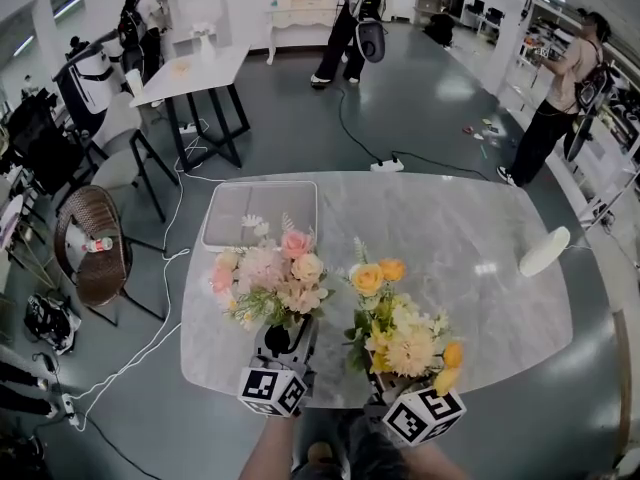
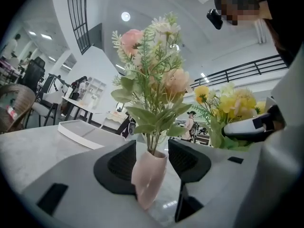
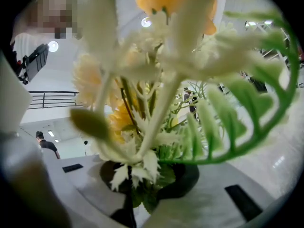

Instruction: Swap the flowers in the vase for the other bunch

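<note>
Farthest left, a shallow white tray [image 1: 260, 213] lies on the far left part of the marble desk [image 1: 470, 238]. Nearer, at the desk's near edge, the pale pink vase [image 2: 148, 179] stands upright with the pink bunch [image 1: 268, 273] seated in its mouth. The left gripper [image 2: 155, 161] is level with the vase, its jaws wide apart with the vase between them. A gap shows at the right pad. The left pad lies behind the vase's outline, so contact there cannot be told, but nothing is clamped. To the right, just beside the pink bunch and in no vessel, the yellow bunch [image 1: 400, 333] is carried upright by the right gripper [image 3: 147, 179], whose jaws are closed on its lower stems and foliage. Progress, as judged: one bunch sits in the vase and the other is out of it and in hand, so the exchange is at least under way. Which bunch is the newcomer these views do not settle. If the yellow bunch is the replacement, the pink bunch must still be lifted out and set down, and the yellow stems fed into the vase's narrow mouth. If the yellow bunch is the one removed, the swap is in effect made, and only laying it on the desk or tray is left.
</note>
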